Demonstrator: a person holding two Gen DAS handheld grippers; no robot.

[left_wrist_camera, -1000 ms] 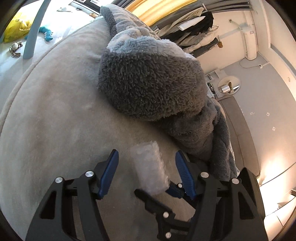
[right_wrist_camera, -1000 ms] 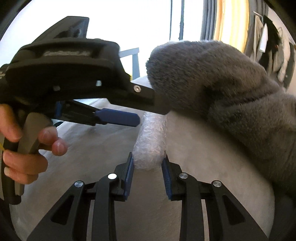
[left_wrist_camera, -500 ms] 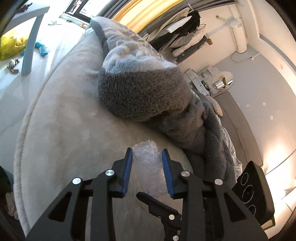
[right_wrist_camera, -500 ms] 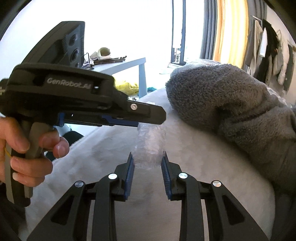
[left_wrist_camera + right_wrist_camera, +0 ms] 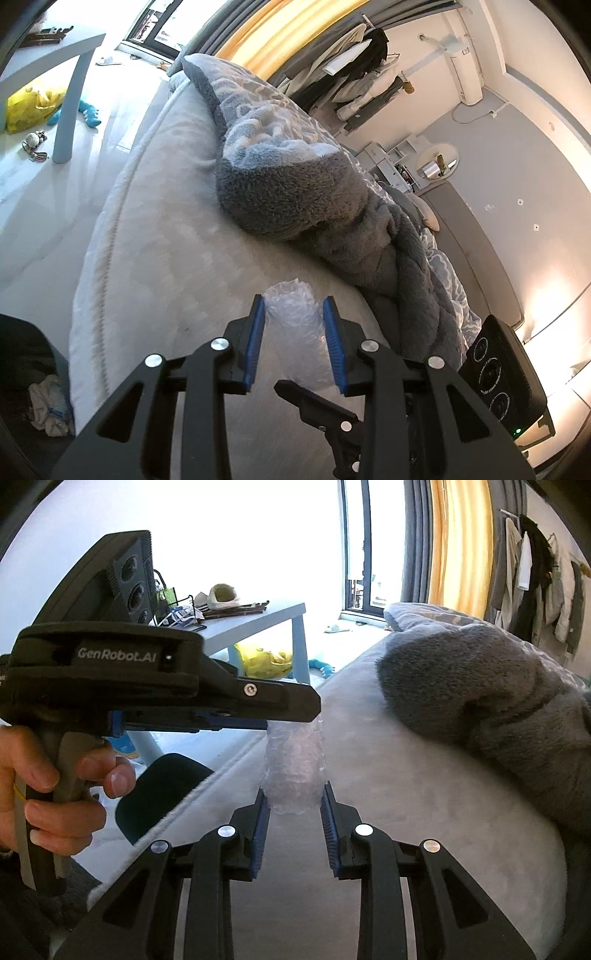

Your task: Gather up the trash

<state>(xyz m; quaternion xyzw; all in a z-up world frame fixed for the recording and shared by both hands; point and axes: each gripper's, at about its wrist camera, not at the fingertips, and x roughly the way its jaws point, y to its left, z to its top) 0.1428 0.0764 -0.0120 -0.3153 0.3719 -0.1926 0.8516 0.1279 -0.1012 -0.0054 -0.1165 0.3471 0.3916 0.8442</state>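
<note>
Gripped by both claws, bubble wrap [image 5: 293, 334] stands upright.

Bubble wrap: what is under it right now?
Under the bubble wrap, held between both tongs, is the pale grey bed cover. The left tongs hide its top end; nothing shows beneath the cover.

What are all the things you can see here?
bubble wrap: one, clear, held between both claws above the bed
bed: one, pale grey, underneath
fuzzy blanket: one, dark grey, heaped on the bed
table: one, light blue, by the window
yellow bag: one, under the table
blue toy: one, on the floor
hanging clothes: several, on a rail
curtain: one, yellow
left claw: black with blue pads, shut on the wrap
right claw: same colours, shut on the wrap's other end
hand: one, holding the left claw's handle
</note>
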